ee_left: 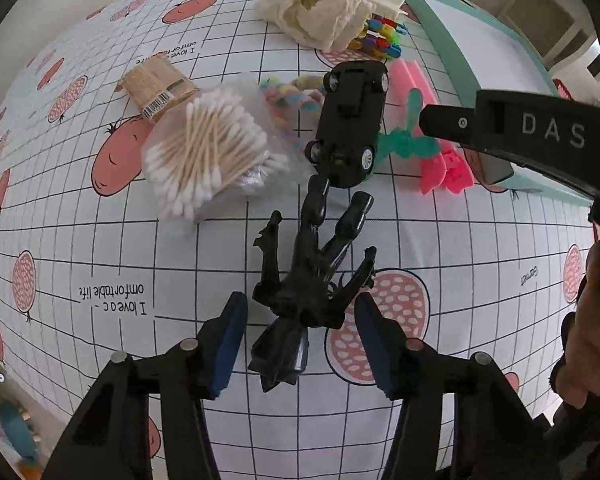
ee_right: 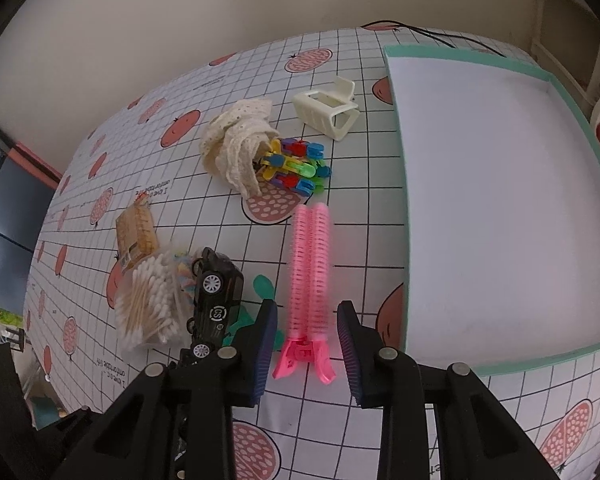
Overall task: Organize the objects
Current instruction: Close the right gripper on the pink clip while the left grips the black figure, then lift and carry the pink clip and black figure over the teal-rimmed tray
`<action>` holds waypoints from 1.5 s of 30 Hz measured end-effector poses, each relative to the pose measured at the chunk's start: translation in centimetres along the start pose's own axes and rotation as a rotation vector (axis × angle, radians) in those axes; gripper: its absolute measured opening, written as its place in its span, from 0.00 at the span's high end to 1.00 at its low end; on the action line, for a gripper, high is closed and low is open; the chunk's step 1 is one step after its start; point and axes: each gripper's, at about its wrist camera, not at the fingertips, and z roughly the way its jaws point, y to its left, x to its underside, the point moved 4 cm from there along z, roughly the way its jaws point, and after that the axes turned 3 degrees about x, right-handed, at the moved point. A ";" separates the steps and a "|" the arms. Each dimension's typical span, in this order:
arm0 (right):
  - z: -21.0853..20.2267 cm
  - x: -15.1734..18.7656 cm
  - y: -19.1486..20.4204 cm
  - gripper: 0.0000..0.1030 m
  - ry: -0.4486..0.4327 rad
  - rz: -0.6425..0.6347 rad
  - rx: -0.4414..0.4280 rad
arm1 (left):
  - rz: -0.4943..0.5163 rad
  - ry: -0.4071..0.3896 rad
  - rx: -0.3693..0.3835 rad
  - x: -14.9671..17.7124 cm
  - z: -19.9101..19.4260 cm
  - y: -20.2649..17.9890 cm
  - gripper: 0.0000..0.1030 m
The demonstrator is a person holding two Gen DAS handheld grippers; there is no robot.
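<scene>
A black toy figure [ee_left: 304, 276] lies on the tablecloth, its lower end between the open fingers of my left gripper [ee_left: 300, 340], which do not touch it. Beyond it rests a black toy car [ee_left: 350, 120] on its side. In the right wrist view a pink hair-roller clip [ee_right: 310, 280] lies lengthwise, its forked end between the spread fingers of my right gripper [ee_right: 308, 352]; the pads stand apart from it. The teal-rimmed white tray [ee_right: 396, 128] sits to the right, with nothing in it.
A bag of cotton swabs [ee_left: 204, 156], a toothpick pack [ee_left: 158, 86], a colourful braided band [ee_left: 288, 94], a cream knit cloth [ee_right: 240, 140], coloured clips [ee_right: 296, 168], a cream hair claw [ee_right: 328, 108] and a teal propeller toy [ee_left: 404, 136] crowd the cloth. A hand [ee_left: 588, 340] holds the right gripper.
</scene>
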 end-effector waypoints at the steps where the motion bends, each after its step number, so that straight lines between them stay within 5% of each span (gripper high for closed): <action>1: 0.1 0.1 0.0 0.68 0.000 0.001 0.001 | 0.002 0.001 -0.003 0.1 0.0 0.0 0.46; 34: 4.1 1.7 0.9 0.72 0.014 -0.006 0.024 | 0.068 -0.042 -0.043 5.9 -3.5 -0.5 0.55; 45: 3.5 -0.4 3.3 0.72 -0.055 -0.006 -0.001 | 0.067 -0.131 -0.028 8.5 -7.4 0.2 0.56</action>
